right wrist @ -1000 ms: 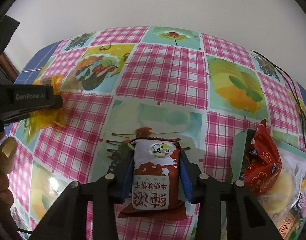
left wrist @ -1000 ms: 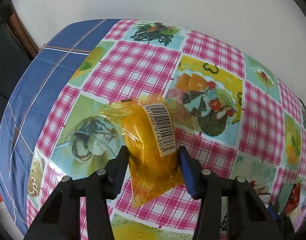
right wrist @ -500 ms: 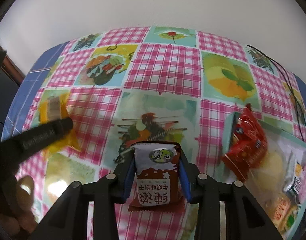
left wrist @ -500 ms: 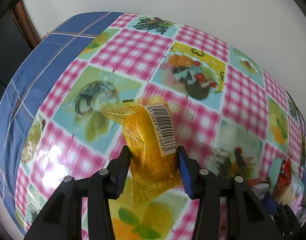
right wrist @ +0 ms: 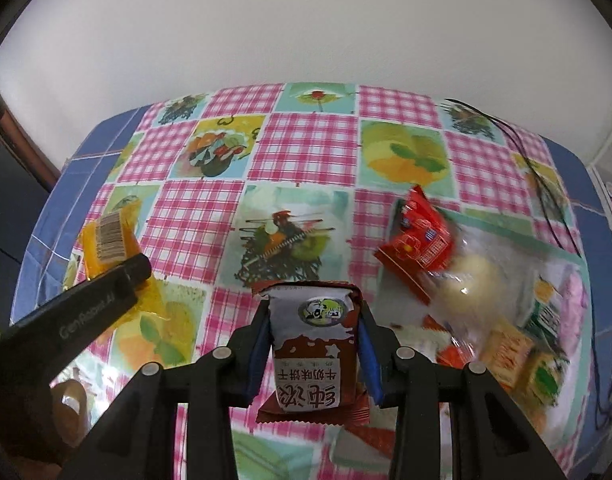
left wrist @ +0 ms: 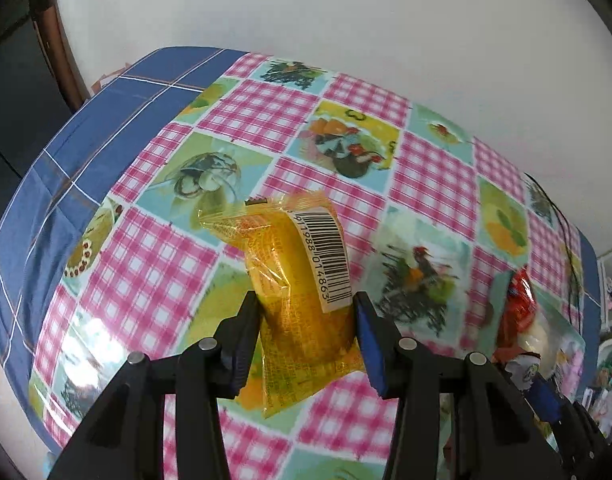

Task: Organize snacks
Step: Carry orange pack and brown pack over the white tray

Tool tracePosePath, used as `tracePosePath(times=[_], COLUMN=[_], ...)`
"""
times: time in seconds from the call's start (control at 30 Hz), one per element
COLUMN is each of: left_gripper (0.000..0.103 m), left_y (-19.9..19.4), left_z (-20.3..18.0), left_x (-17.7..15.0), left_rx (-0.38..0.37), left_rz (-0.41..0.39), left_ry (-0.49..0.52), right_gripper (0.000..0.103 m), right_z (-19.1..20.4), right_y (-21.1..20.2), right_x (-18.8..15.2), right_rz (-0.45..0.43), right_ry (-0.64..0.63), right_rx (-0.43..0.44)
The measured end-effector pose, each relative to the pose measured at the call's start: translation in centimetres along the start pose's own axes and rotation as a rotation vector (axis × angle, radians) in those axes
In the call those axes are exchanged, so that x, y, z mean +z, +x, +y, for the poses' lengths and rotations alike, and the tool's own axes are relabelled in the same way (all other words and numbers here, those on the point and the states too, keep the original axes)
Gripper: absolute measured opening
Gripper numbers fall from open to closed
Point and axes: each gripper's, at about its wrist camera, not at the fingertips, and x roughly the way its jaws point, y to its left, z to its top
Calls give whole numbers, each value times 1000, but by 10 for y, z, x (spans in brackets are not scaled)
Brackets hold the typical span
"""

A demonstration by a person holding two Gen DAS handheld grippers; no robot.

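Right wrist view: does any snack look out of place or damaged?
Nothing is damaged. The red packet lies tilted at the edge of the snack pile, partly on the tablecloth. Both held packets look intact.

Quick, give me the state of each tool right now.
Left tool: shut on the yellow snack packet.
Right tool: shut on the brown and white biscuit packet.

Yellow packet (left wrist: 301,300): we see a translucent wrapper, barcode label upward, lifted above the tablecloth.
Brown-and-white biscuit packet (right wrist: 312,344): upright, print upside down.
Red packet (right wrist: 420,240): atop the snack pile (right wrist: 502,320).
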Motion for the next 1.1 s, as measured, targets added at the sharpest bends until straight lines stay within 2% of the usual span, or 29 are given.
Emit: tracePosePath(times=[0.33,0.67,0.87,1.1], left_gripper=[48,48,48,48], left_y=[-27,-39,-43,-46], left_z=[-30,-71,-108,-152], left_x=[-31,-47,-63,-85], left_rx=[-44,-77,-114,-161], left_rz=[-15,-36,-32,-21], left_ry=[48,117,194,296], right_gripper=[42,42,42,42], right_z=[-29,-64,-97,-160], right_y=[-29,-36,-36,-41], right_x=[-27,-34,-39,-50], right_rz=[-26,-31,-20,-16], right_ry=[41,82,129,262], right_rx=[-23,-37,-43,-72])
